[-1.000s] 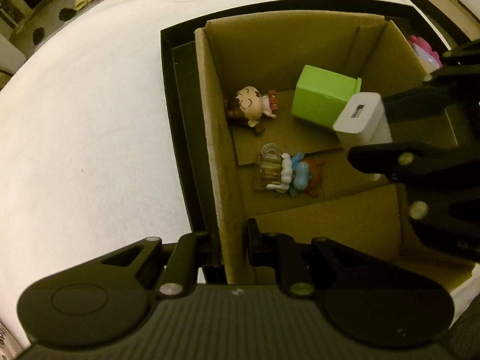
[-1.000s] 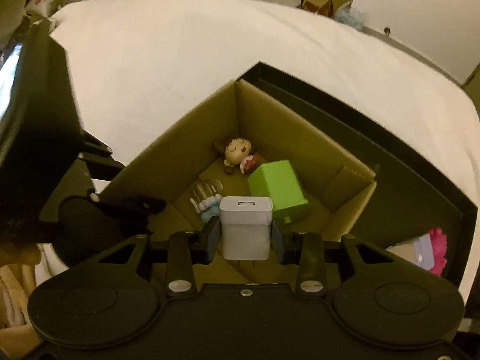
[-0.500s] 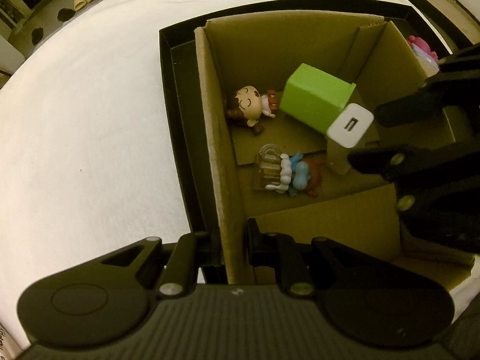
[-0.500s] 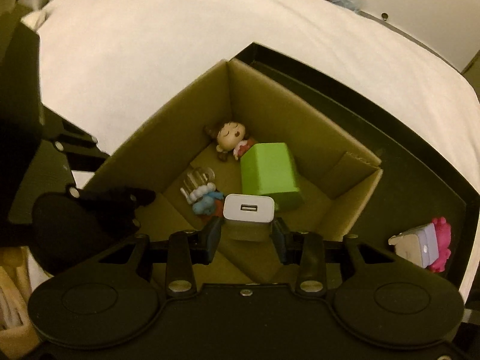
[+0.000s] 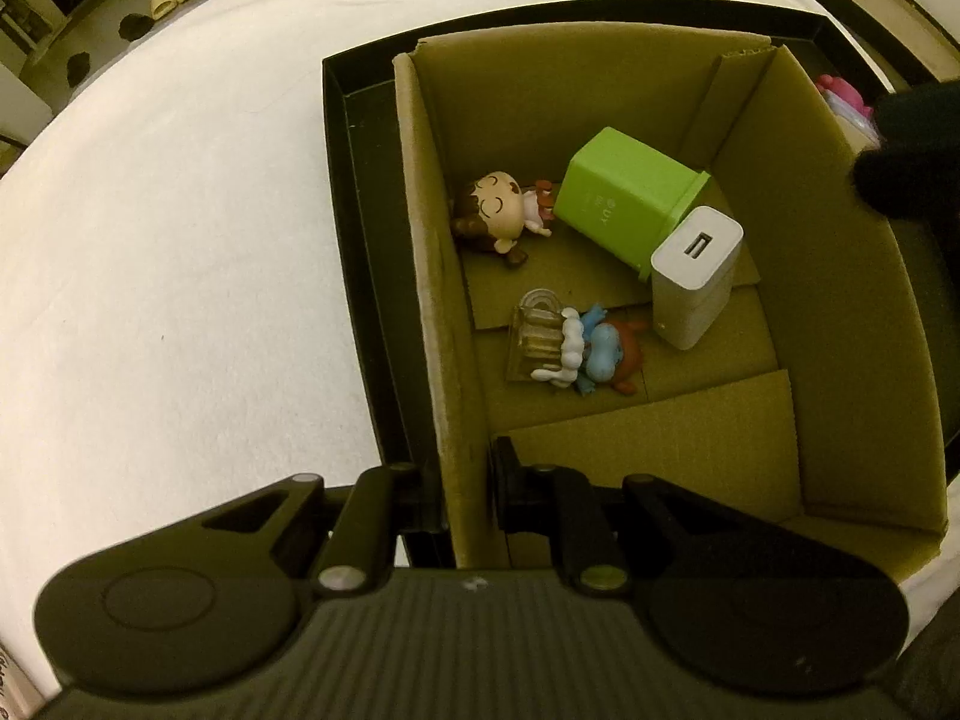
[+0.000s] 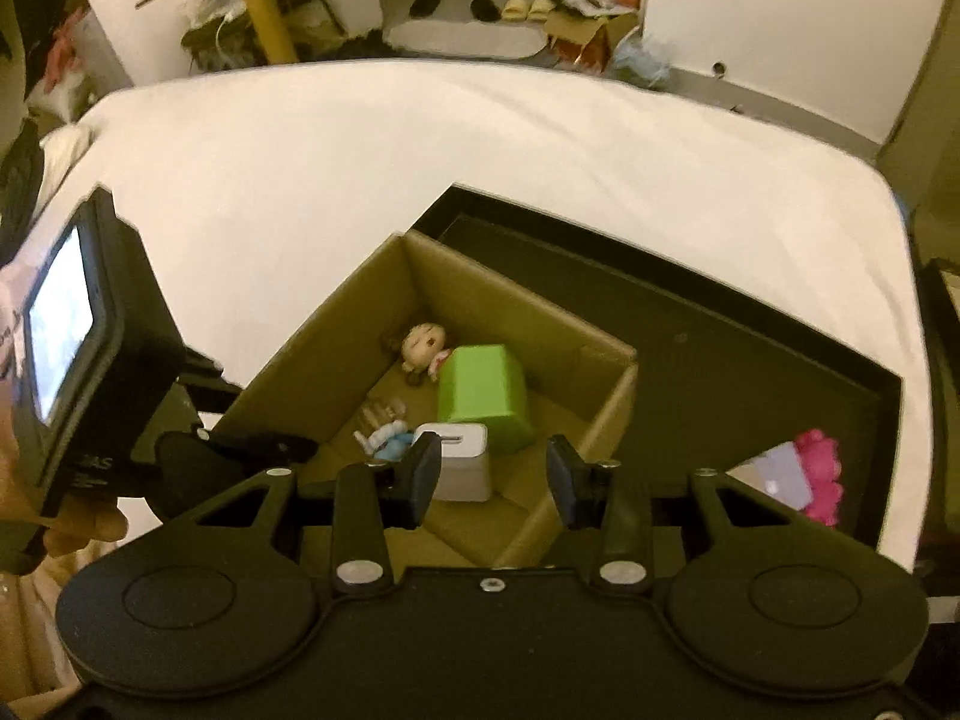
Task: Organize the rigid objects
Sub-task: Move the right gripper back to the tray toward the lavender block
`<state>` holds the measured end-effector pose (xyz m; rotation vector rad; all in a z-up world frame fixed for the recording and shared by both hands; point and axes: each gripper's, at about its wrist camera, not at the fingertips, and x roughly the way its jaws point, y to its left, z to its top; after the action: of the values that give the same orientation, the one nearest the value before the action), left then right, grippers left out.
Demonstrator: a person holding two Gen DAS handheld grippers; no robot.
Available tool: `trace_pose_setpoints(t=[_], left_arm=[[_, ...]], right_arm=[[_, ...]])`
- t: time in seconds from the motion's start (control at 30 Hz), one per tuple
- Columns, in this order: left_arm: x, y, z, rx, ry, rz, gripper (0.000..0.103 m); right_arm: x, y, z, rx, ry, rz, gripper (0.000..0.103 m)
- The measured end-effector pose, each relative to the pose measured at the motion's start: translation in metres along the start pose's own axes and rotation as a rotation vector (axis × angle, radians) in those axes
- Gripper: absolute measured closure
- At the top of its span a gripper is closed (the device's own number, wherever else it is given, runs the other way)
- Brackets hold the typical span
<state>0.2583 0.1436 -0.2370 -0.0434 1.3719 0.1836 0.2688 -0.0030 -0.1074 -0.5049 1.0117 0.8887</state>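
Jaws: your right gripper (image 6: 491,483) gapes empty; your left gripper (image 5: 467,483) pinches the corrugated cardboard box (image 5: 840,312) wall, boxy white charger (image 5: 693,276) inside.

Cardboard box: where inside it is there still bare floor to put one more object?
In the cardboard box, bare floor lies on the near flap, between the blue figure and the left gripper. The far half is crowded: doll, green box and white charger sit close together.
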Motion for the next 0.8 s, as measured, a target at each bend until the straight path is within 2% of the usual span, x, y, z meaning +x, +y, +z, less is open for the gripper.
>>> trace_pose_setpoints(t=[0.33,0.4,0.8], left_arm=[[0.002,0.0,0.002,0.003,0.009,-0.004,0.09],[0.002,0.0,0.003,0.004,0.008,-0.002,0.09],[0.002,0.003,0.0,-0.003,0.002,-0.001,0.091]], right_arm=[[-0.018,-0.046,-0.008,0.062,-0.044,-0.058,0.062],[-0.018,-0.053,-0.013,0.069,-0.049,-0.073,0.06],[-0.004,-0.111,-0.034,0.21,-0.056,-0.112,0.059]])
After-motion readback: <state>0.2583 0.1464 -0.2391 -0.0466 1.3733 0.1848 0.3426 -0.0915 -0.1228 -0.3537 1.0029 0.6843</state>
